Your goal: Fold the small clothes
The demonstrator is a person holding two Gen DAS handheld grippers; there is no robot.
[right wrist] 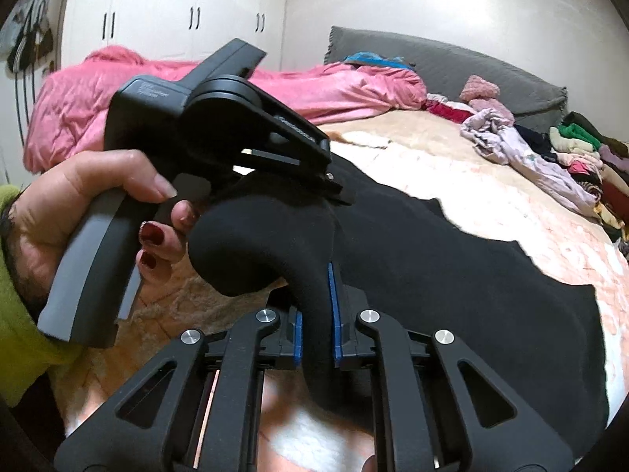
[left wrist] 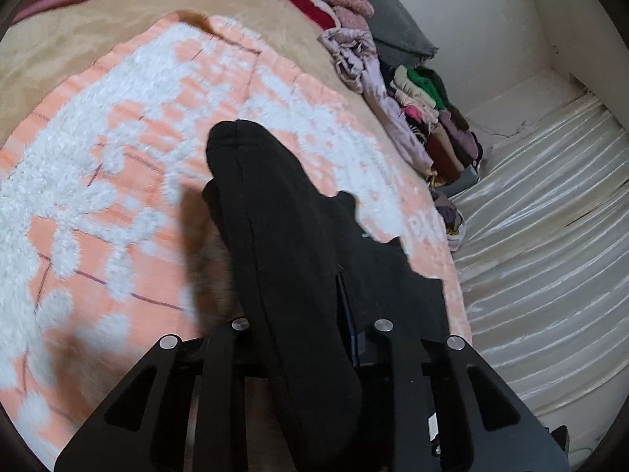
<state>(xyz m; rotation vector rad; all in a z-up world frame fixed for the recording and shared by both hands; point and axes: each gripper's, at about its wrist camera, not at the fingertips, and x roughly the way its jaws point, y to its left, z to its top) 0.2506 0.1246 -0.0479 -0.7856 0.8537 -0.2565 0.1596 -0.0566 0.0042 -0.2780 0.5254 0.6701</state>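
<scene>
A black garment [right wrist: 452,275] lies over a peach-and-white blanket [left wrist: 118,157] on the bed. My left gripper [left wrist: 310,338] is shut on a fold of the black garment [left wrist: 298,244], which drapes over its fingers and hides them. My right gripper [right wrist: 316,326] is shut on another fold of the same garment, between its blue pads [right wrist: 335,314]. In the right wrist view the left gripper [right wrist: 334,188] is held by a hand just ahead, its tip pinching the garment's upper edge.
A row of heaped and folded clothes [left wrist: 416,110] runs along the blanket's right edge, also in the right wrist view [right wrist: 550,149]. A pink duvet [right wrist: 196,90] and grey headboard [right wrist: 471,67] lie behind. A white satin sheet [left wrist: 550,255] is at right.
</scene>
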